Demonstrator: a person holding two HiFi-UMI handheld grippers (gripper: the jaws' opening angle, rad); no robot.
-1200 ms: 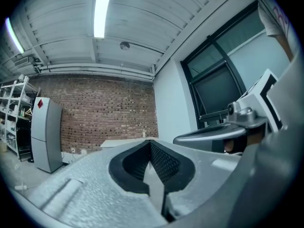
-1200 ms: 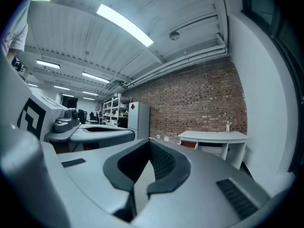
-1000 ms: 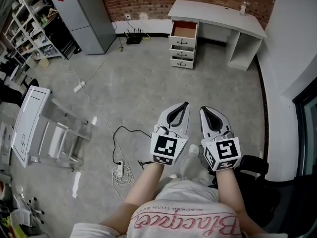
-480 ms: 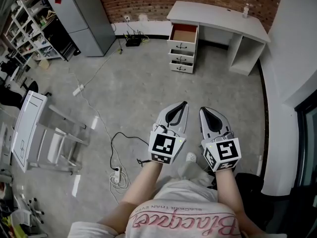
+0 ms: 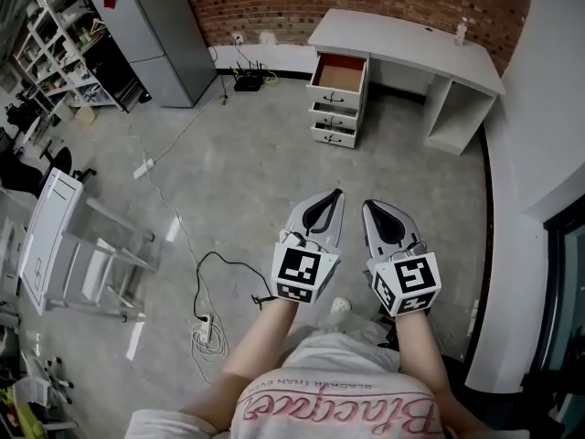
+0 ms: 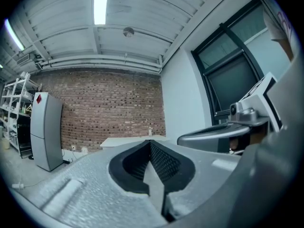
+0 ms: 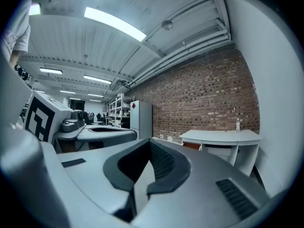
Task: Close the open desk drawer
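Wide floor point(image 5: 274, 163) before the open drawer point(image 5: 340, 71)

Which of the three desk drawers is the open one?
The top drawer: it is pulled out, showing its reddish-brown inside. The middle drawer and bottom drawer are shut, only their white fronts with dark handles showing.

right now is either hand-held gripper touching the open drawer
Apart. Head view shows floor between the open drawer and the left hand-held gripper and right hand-held gripper.
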